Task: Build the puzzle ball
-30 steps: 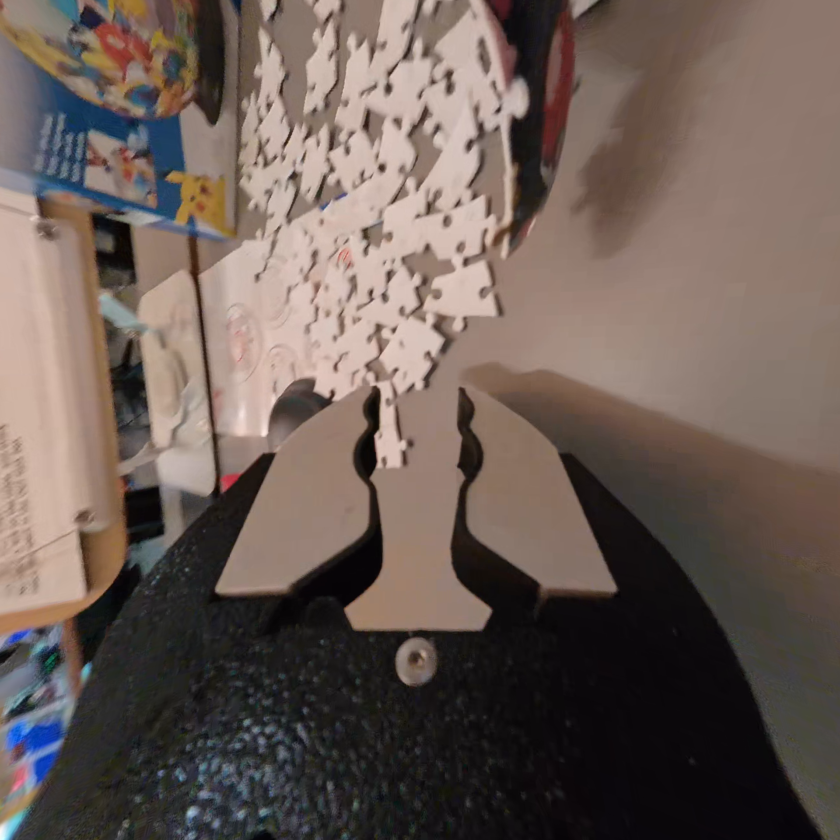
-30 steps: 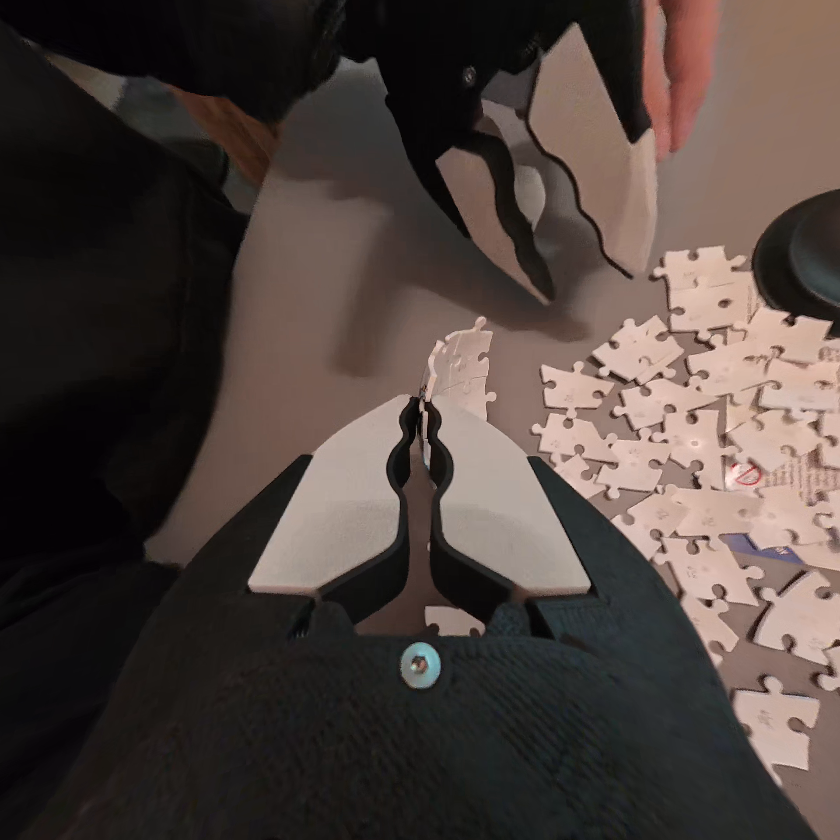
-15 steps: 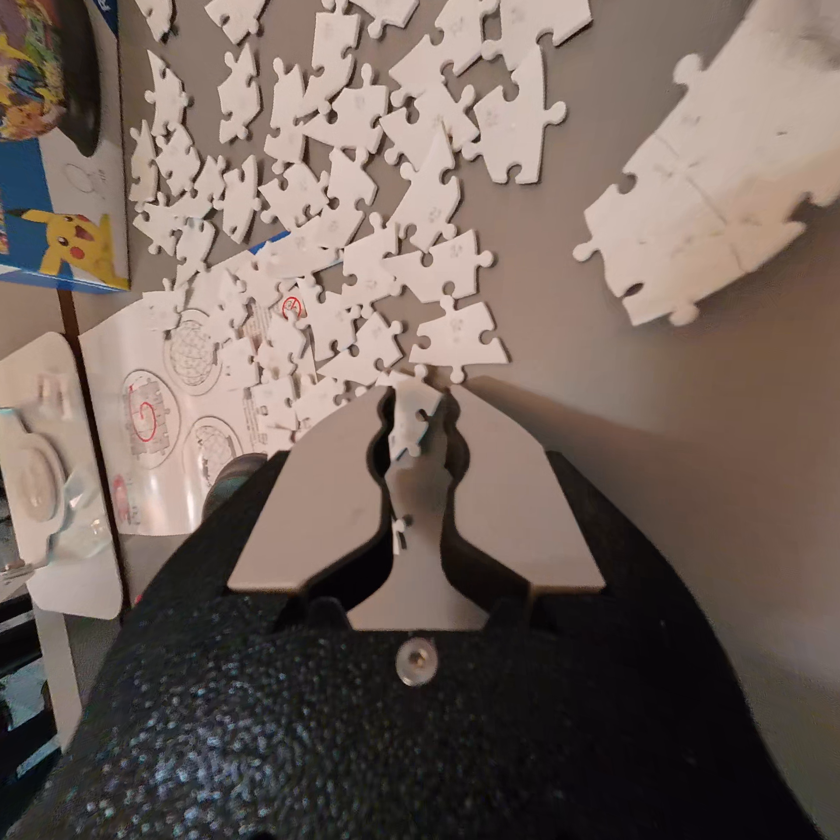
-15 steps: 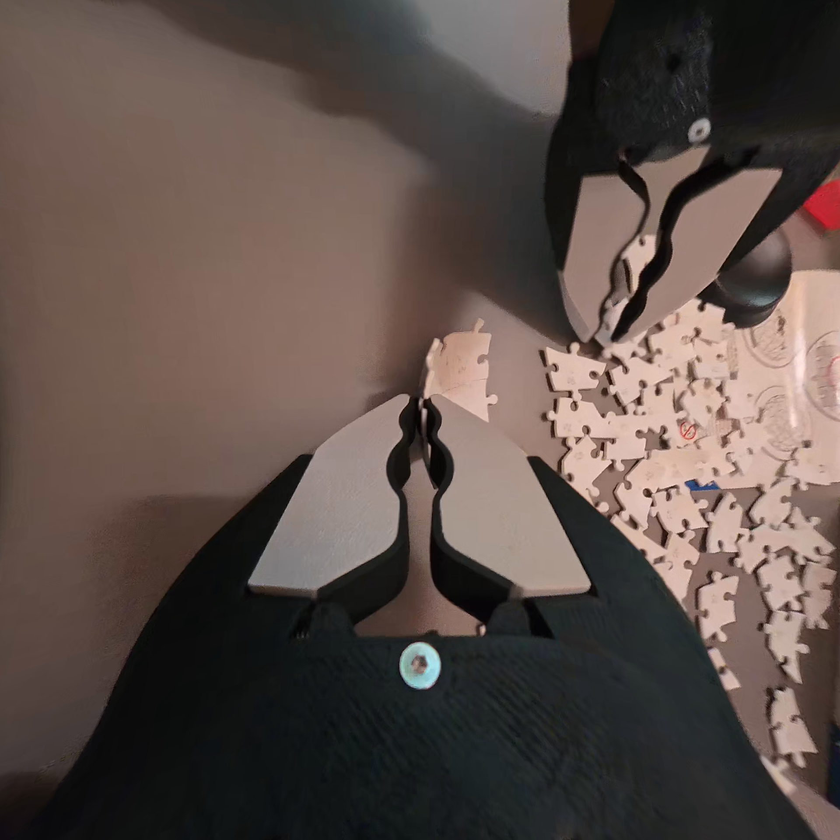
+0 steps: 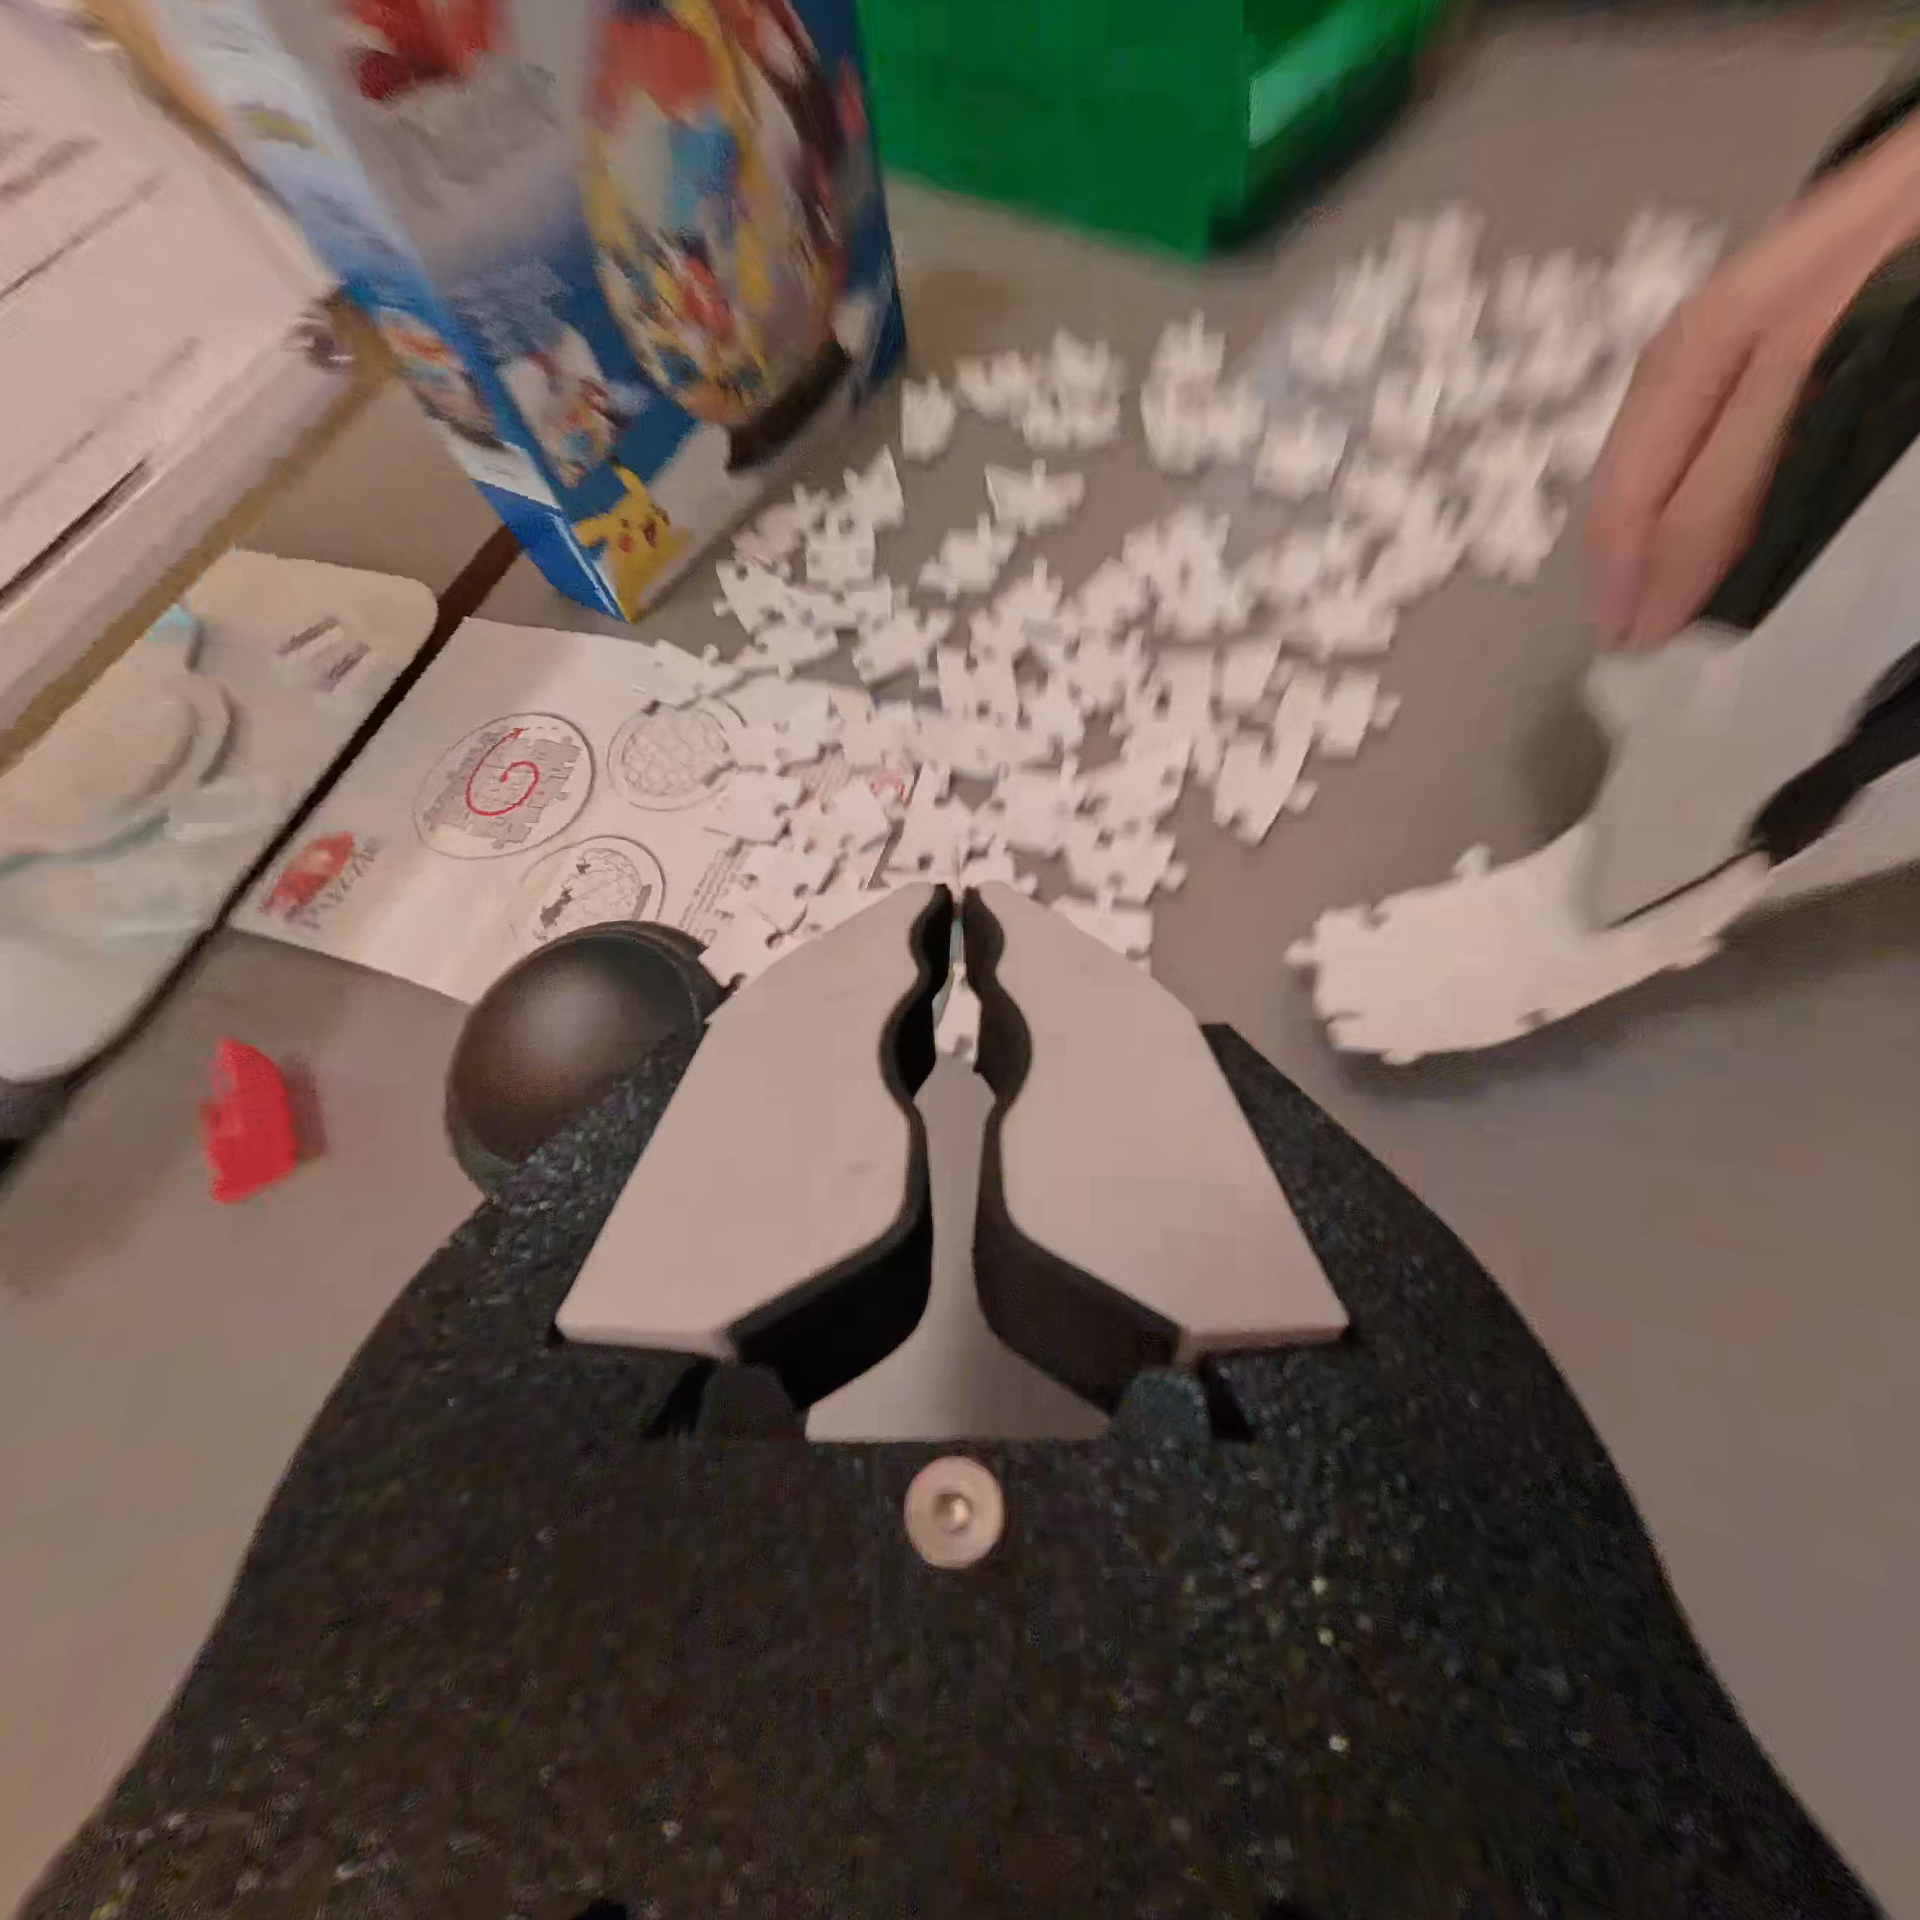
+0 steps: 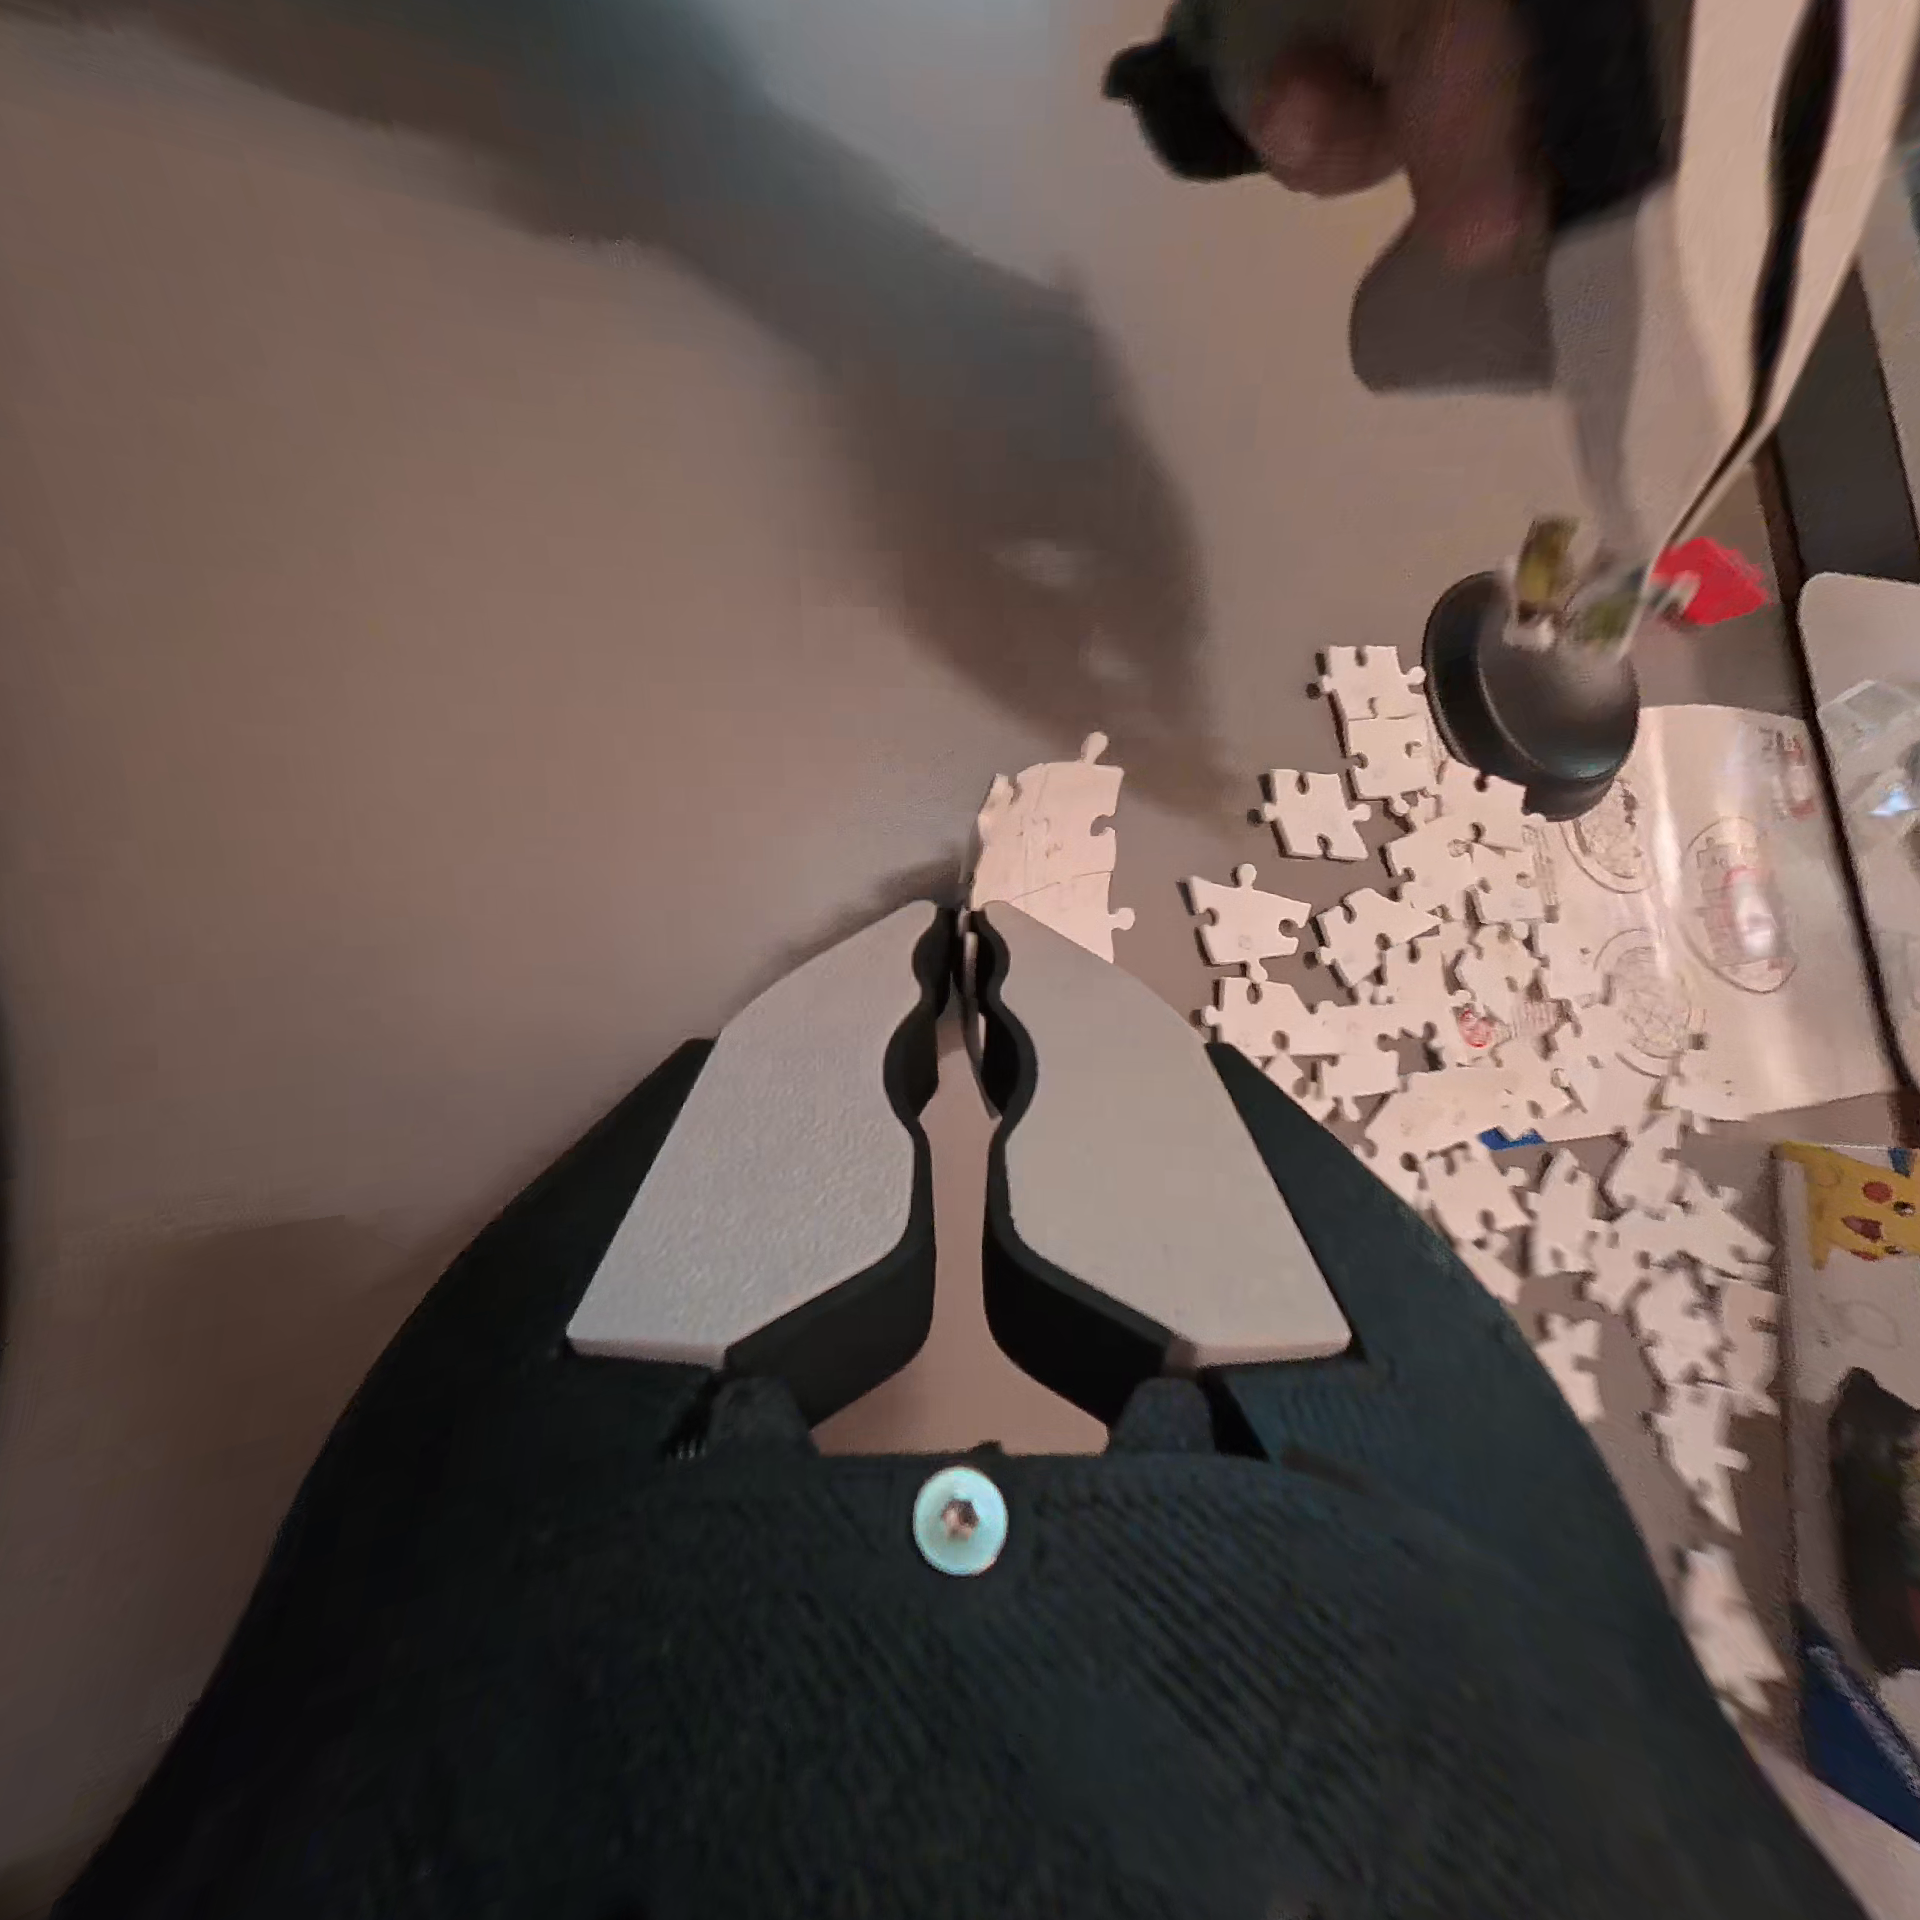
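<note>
My left gripper [image 5: 956, 899] is shut on a single puzzle piece [image 5: 951, 1003], seen edge-on between its fingers and held above the table. In the right wrist view that piece [image 6: 1553, 582] shows its coloured face, blurred, over the black stand [image 6: 1527, 707]. My right gripper [image 6: 966, 920] is shut on the edge of a curved strip of joined white pieces [image 6: 1049, 842]. The left wrist view shows that strip [image 5: 1496, 956] at the right. Loose white pieces [image 5: 1091, 675] lie face down in a pile on the grey table.
The black dome stand [image 5: 561, 1039] sits just left of my left gripper, on an instruction sheet [image 5: 499, 800]. A colourful puzzle box [image 5: 675, 312], a green bin [image 5: 1091, 104] and a cardboard box [image 5: 125, 312] stand behind. A small red object [image 5: 255, 1122] lies at left.
My left gripper has closed fully on the piece and lifted it off the pile, swinging toward the black stand. My right gripper still holds the joined strip in about the same place.
</note>
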`<state>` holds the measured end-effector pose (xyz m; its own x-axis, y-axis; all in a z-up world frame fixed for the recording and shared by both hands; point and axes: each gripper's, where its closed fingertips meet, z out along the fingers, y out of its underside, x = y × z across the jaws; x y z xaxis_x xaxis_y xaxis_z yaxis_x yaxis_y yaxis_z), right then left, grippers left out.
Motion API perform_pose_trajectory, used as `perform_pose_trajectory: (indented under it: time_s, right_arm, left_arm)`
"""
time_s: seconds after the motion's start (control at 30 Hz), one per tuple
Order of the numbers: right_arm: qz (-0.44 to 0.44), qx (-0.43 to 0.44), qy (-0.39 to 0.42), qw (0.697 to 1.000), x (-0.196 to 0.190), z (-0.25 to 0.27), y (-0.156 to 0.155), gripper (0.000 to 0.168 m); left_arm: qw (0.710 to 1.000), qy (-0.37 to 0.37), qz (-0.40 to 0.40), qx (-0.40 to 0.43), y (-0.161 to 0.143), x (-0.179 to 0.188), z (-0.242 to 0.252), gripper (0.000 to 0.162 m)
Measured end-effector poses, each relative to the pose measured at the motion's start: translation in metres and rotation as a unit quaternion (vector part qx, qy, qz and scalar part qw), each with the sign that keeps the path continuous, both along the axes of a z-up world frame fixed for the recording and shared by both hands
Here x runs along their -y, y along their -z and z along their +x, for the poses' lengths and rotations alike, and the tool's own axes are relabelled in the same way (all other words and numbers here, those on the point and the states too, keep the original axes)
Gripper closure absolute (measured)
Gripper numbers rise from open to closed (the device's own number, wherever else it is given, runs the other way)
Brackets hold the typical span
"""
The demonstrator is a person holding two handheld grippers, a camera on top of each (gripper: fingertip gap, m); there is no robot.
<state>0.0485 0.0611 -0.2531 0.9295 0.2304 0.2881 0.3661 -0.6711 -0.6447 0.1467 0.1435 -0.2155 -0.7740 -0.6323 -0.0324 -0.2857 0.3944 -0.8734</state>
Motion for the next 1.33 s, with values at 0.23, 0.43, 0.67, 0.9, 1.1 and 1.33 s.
perform_pose_trajectory:
  time_s: [0.23,0.43,0.67,0.9,1.1,1.33]
  right_arm:
    - [0.092,-0.338,-0.052,0.935,0.001,-0.016,-0.055,0.166]
    - [0.02,-0.46,-0.136,0.877,0.012,-0.024,-0.059,0.165]
    - [-0.061,-0.522,-0.196,0.828,0.003,-0.028,-0.055,0.165]
    - [-0.09,-0.529,-0.225,0.814,-0.005,-0.021,-0.05,0.165]
    - [-0.099,-0.536,-0.233,0.805,-0.007,-0.019,-0.041,0.165]
    - [-0.117,-0.512,-0.237,0.817,-0.009,-0.021,-0.034,0.165]
  left_arm:
    - [0.895,0.044,-0.388,-0.214,-0.058,-0.011,-0.036,0.161]
    - [0.848,0.1,-0.432,-0.289,-0.067,0.005,-0.069,0.161]
    - [0.837,0.097,-0.404,-0.355,-0.061,0.036,-0.097,0.161]
    - [0.821,0.061,-0.407,-0.396,-0.045,0.04,-0.101,0.161]
    - [0.813,0.054,-0.406,-0.413,-0.038,0.042,-0.1,0.161]
    - [0.815,0.048,-0.385,-0.429,-0.028,0.045,-0.093,0.161]
